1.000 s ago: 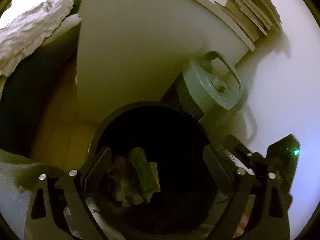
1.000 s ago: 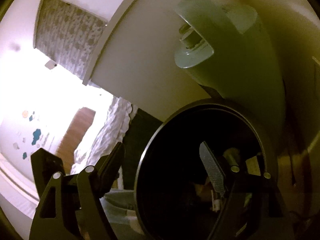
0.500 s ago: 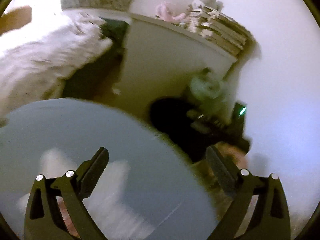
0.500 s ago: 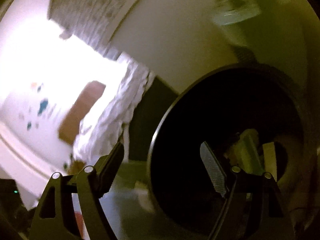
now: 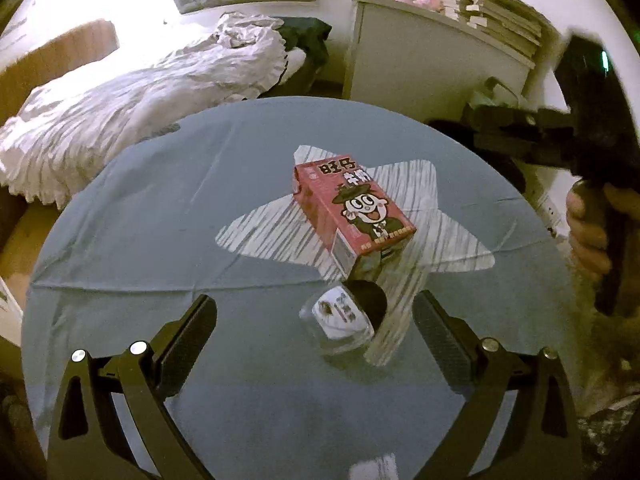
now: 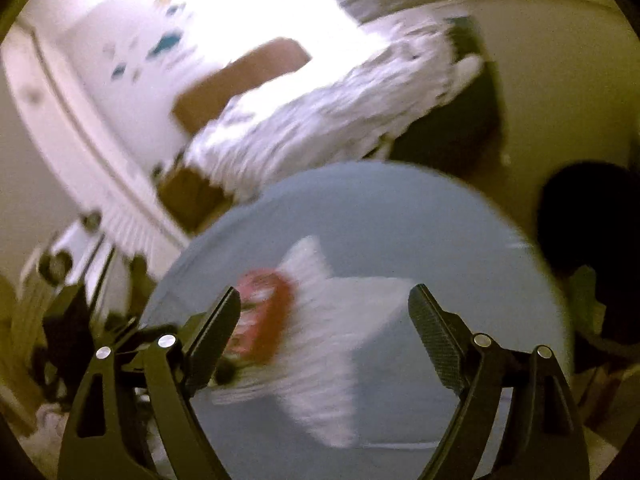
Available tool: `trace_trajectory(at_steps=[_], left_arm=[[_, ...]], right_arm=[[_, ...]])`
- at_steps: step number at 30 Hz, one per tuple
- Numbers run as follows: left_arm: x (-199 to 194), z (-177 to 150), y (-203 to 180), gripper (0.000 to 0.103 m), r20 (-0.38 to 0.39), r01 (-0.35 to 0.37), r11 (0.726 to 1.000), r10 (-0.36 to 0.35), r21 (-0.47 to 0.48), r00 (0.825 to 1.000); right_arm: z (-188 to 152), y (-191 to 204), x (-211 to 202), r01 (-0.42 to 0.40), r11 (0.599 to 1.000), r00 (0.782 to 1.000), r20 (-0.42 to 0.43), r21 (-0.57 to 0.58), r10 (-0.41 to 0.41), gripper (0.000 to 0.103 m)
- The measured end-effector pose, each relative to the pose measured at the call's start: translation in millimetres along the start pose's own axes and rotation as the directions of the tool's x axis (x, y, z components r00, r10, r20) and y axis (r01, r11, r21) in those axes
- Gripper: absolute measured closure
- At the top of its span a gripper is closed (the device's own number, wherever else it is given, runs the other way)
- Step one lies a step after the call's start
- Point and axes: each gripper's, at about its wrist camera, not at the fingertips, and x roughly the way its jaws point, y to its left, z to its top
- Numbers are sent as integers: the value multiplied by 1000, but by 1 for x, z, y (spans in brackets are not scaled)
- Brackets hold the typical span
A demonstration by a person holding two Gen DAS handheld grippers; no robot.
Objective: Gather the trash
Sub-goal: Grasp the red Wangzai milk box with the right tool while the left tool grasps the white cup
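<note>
A red drink carton point(image 5: 352, 210) with a cartoon face lies on the round blue table point(image 5: 160, 240), on a white star pattern. A small clear cup with a dark lid point(image 5: 346, 318) lies on its side just in front of it. My left gripper point(image 5: 316, 320) is open and empty above the table, with the cup between its fingers' line. My right gripper point(image 6: 324, 320) is open and empty; it shows at the table's right edge in the left wrist view point(image 5: 520, 128). The carton point(image 6: 260, 316) is blurred near its left finger. The black trash bin point(image 6: 588, 216) stands right of the table.
A bed with a rumpled white cover point(image 5: 140, 92) lies behind the table. A white cabinet point(image 5: 420, 52) with stacked books point(image 5: 500, 12) stands at the back right. The right wrist view is motion-blurred.
Both grippers have left the black bin and swung up and left over the blue table. The carton and cup have come into view. Both stay open.
</note>
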Motion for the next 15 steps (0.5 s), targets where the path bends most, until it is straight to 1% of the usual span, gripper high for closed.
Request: trace_trajectory(at_steps=[1, 2, 3, 4, 6, 7, 9, 10, 11, 12, 13, 15], left_arm=[[2, -3, 2, 10, -4, -11, 1000, 11, 9, 1000], [7, -6, 0, 14, -12, -22, 1000, 23, 17, 1000], [10, -8, 0, 24, -23, -24, 1000, 24, 20, 999], [13, -9, -1, 28, -38, -14, 1000, 15, 25, 999], [9, -10, -2, 37, -20, -14, 999, 14, 35, 1000], [9, -10, -2, 43, -18, -15, 999, 16, 34, 1000], [11, -10, 1, 52, -27, -4, 1000, 5, 23, 1000], [11, -10, 4, 59, -26, -2, 1000, 3, 14, 1000], [10, -10, 5, 64, -25, -14, 1000, 14, 12, 1000], [10, -10, 6, 74, -27, -32, 999, 33, 17, 999], [10, -10, 9, 78, -31, -42, 999, 43, 23, 999], [7, -11, 14, 79, -32, -18, 1000, 19, 4, 999]], right_arm=[[1, 11, 7, 4, 1000, 1000, -23, -9, -4, 18], [4, 30, 22, 13, 1000, 998, -66, -26, -15, 18], [5, 40, 32, 17, 999, 995, -93, -40, -21, 18], [4, 52, 45, 30, 998, 992, -124, -61, -37, 18], [3, 74, 67, 69, 992, 982, -170, -107, -87, 18], [2, 79, 78, 90, 988, 975, -190, -128, -113, 18], [-2, 88, 100, 150, 973, 956, -226, -176, -189, 25], [-5, 90, 112, 189, 961, 938, -252, -203, -238, 38], [-6, 90, 118, 186, 960, 936, -260, -207, -238, 41], [-7, 89, 119, 184, 959, 939, -250, -215, -236, 41], [-7, 89, 118, 183, 958, 940, -246, -221, -237, 43], [-9, 84, 112, 195, 953, 943, -222, -234, -247, 45]])
